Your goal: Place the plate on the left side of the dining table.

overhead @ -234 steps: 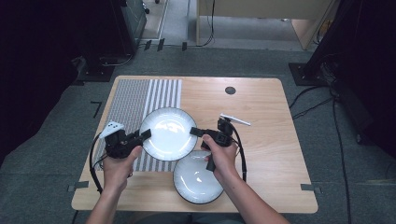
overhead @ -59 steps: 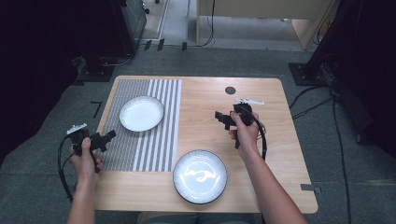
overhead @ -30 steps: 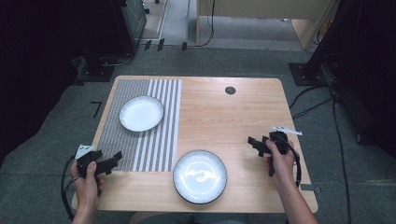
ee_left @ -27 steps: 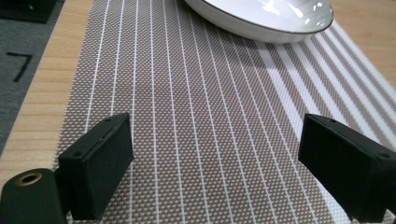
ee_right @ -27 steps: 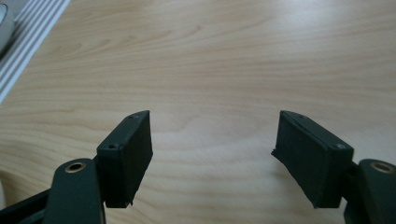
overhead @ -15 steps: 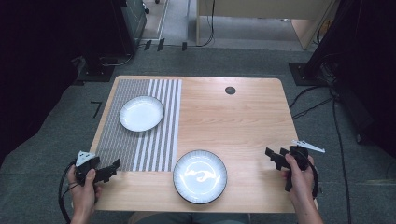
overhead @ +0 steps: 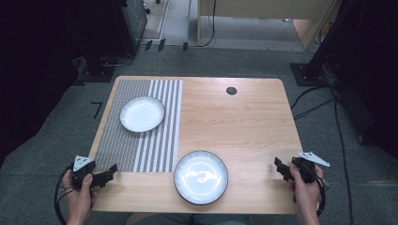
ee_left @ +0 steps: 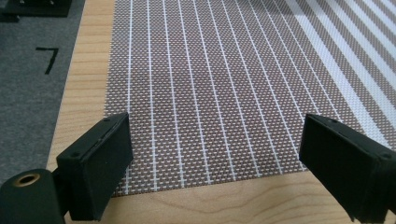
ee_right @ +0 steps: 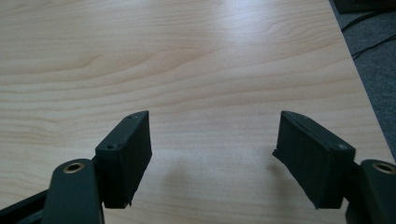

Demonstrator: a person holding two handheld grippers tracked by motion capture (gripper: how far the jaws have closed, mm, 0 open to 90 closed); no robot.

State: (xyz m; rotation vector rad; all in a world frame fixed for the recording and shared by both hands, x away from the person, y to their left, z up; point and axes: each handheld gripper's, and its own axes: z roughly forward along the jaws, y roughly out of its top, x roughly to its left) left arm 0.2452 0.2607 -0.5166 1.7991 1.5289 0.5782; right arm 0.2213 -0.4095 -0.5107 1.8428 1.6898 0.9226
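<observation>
A dark-rimmed white plate (overhead: 201, 177) sat on the bare wood near the front edge of the table (overhead: 244, 122), roughly midway between the two hands and touched by neither. A second, smaller white plate (overhead: 142, 114) rested farther back on the left, on a brown and white striped placemat (overhead: 141, 140) that covered the table's left portion. The left gripper (overhead: 111, 169) was held at the front left corner of the table, just beside the near edge of the placemat, well apart from the dark-rimmed plate. In the left gripper view, its two black jaws stood wide apart and held nothing, with the woven mat (ee_left: 210, 93) stretching away between them and a strip of wood below. The right gripper (overhead: 278, 168) was held near the front right edge of the table, also well apart from that plate. In the right gripper view, its jaws were likewise spread wide and empty over plain light wood (ee_right: 196, 60). A small dark round fitting (overhead: 231, 90) was set into the tabletop near the far edge. Grey carpet (overhead: 56, 140) surrounded the table, with cables (overhead: 309, 101) trailing on the right.
</observation>
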